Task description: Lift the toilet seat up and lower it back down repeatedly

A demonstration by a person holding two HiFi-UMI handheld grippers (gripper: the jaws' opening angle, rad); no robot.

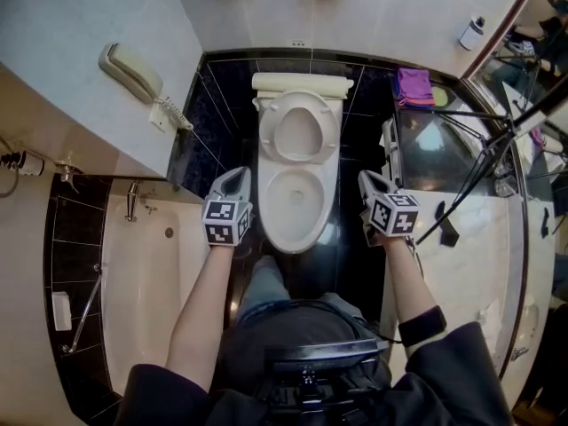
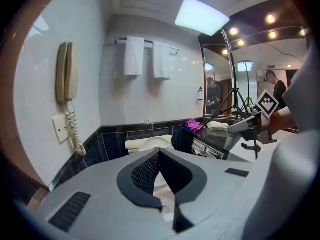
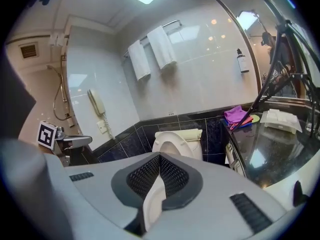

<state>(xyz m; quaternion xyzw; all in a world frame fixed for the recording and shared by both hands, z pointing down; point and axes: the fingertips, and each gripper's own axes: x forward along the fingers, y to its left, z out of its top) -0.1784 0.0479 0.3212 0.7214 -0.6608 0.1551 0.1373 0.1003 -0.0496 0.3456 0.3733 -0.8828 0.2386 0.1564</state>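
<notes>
The white toilet point(image 1: 297, 224) stands in the middle of the head view, on a black tiled floor. Its seat ring point(image 1: 299, 130) is raised and leans back towards the cream tank point(image 1: 302, 84), leaving the bowl uncovered. My left gripper point(image 1: 238, 176) hangs left of the bowl, shut and holding nothing. My right gripper point(image 1: 368, 179) hangs right of the bowl, also shut and empty. Neither touches the toilet. In the left gripper view the shut gripper point(image 2: 159, 153) points at the toilet point(image 2: 150, 144). In the right gripper view the raised seat point(image 3: 172, 145) shows past the shut gripper point(image 3: 160, 157).
A bathtub point(image 1: 133, 282) lies at the left, below a wall phone point(image 1: 131, 74). A dark glass counter point(image 1: 444, 149) with a purple cloth point(image 1: 414, 87) and tripod legs point(image 1: 470, 185) runs along the right. Two towels point(image 2: 145, 58) hang above the toilet. The person's legs fill the space before the bowl.
</notes>
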